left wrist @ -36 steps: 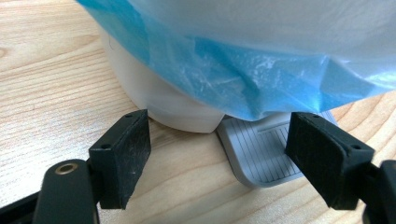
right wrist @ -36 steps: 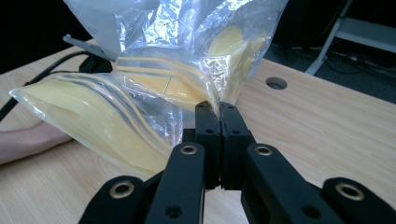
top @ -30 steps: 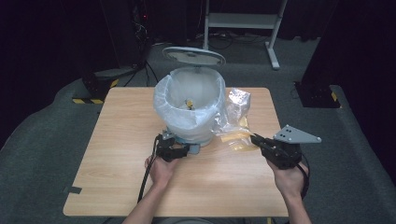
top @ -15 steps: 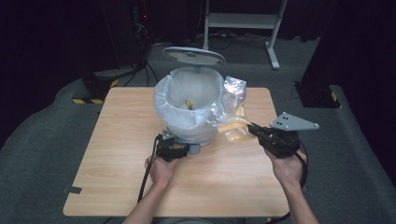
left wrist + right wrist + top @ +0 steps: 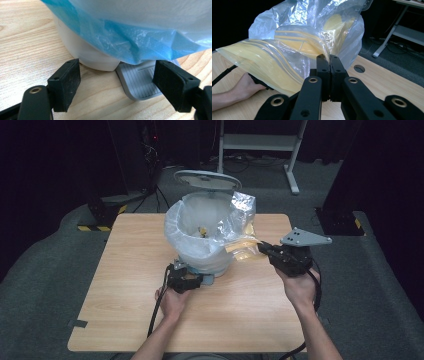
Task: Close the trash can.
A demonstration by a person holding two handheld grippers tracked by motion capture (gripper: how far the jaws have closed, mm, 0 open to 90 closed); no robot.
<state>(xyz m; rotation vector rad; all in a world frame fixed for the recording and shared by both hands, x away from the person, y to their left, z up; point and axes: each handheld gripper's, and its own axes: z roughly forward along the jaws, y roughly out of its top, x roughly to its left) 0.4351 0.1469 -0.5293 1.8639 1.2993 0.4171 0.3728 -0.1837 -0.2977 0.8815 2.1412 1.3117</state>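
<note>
Holding a clear plastic bag by its near edge, the right gripper stands to the right of the pedal bin in the high view, with the bag raised beside the bin's right rim and its long axis running from the jaws up and left toward the bin mouth. The bin stands at the middle of the table, lined with a pale liner, its lid tipped open at the back. The right hand is the nearer one to the bag; its forearm enters from the bottom right and the gripper points left and slightly up. The left gripper lies low at the foot of the bin, its forearm flat along the table. In the left gripper view, the 2 jaws stand apart with nothing pinched between them; the grey foot pedal lies on the table between them, toward the right jaw, and the white base of the bin sits just beyond under the blue-tinted liner. In the right gripper view, the 2 jaws are pressed together on a fold of the plastic bag, which bulges up and away from them with yellowish contents visible inside. Judged from this layout, the coming move turns on carrying the bag left and over the rim, since the bin mouth lies up and left of the jaws.
</note>
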